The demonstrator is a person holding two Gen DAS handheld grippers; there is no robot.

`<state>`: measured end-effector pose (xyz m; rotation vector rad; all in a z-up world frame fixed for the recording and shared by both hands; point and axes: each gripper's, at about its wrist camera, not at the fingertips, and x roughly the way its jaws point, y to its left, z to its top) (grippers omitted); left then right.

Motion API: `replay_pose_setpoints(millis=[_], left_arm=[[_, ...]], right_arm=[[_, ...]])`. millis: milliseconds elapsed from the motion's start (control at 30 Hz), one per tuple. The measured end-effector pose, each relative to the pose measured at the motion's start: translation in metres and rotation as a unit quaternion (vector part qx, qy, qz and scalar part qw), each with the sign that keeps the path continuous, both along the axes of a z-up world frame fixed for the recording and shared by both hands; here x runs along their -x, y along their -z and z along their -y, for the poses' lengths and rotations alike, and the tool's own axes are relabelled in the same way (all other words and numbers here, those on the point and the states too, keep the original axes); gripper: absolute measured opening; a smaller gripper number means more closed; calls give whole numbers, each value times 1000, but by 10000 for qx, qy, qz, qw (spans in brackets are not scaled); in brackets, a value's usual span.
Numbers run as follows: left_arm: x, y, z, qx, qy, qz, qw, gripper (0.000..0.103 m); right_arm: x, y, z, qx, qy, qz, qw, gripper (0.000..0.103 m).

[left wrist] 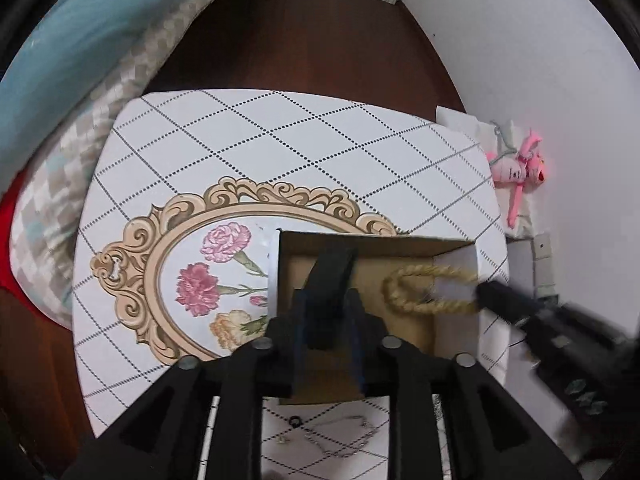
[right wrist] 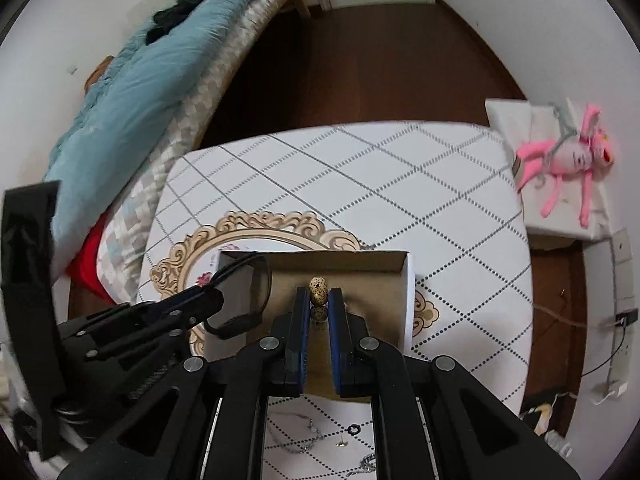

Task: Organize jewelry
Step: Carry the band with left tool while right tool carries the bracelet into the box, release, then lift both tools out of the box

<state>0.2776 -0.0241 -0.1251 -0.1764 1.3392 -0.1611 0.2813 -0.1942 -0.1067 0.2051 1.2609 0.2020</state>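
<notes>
A shallow cardboard box [left wrist: 456,260] [right wrist: 404,280] sits on the white patterned table. My left gripper [left wrist: 330,280] is shut on a black wristband [left wrist: 332,300] over the box's left half; in the right wrist view it [right wrist: 208,300] holds the band [right wrist: 256,292] as a dark loop. My right gripper [right wrist: 319,298] is shut on a beige beaded bracelet [right wrist: 319,290] over the box; in the left wrist view the bracelet [left wrist: 408,292] hangs as a blurred loop from it [left wrist: 486,292]. A silver chain [left wrist: 344,440] [right wrist: 296,438] and a small black ring [left wrist: 295,421] [right wrist: 354,428] lie on the table in front of the box.
The table [left wrist: 280,140] [right wrist: 400,180] has a printed flower frame [left wrist: 192,264]. A bed with a blue blanket [right wrist: 140,100] stands left. A pink plush toy [right wrist: 568,160] lies on a white box at the right. Dark wood floor lies beyond.
</notes>
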Motion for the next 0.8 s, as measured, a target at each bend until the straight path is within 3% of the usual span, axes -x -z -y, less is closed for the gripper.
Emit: replay_pose_setpoints(millis=[67, 100, 167, 267, 300, 400, 533, 800], left_arm=[[-1, -6, 0, -111, -40, 97, 9999, 58], [0, -11, -2, -153, -89, 236, 9996, 75], [2, -18, -4, -306, -121, 426, 9985, 82], [8, -21, -6, -666, -149, 652, 9955, 90], [11, -19, -6, -813, -150, 743, 9938, 100], [24, -10, -8, -1149, -116, 938, 9889, 103], [37, 10, -9, -1344, -67, 847, 9873, 103], [54, 23, -11, -1286, -132, 740, 9888, 103]], right_arm=[[-4, 15, 6, -132, 21, -321, 9994, 13], [-4, 22, 11, -153, 78, -413, 9990, 29], [0, 26, 17, -62, 115, -399, 9991, 55], [9, 25, 24, 119, 164, -240, 9995, 65], [12, 24, 24, 319, 143, -158, 9993, 73], [22, 30, 23, 873, 144, -49, 9961, 94], [34, 44, 20, 1325, 95, -5, 9911, 99], [48, 55, 14, 1444, 126, 44, 9894, 99]])
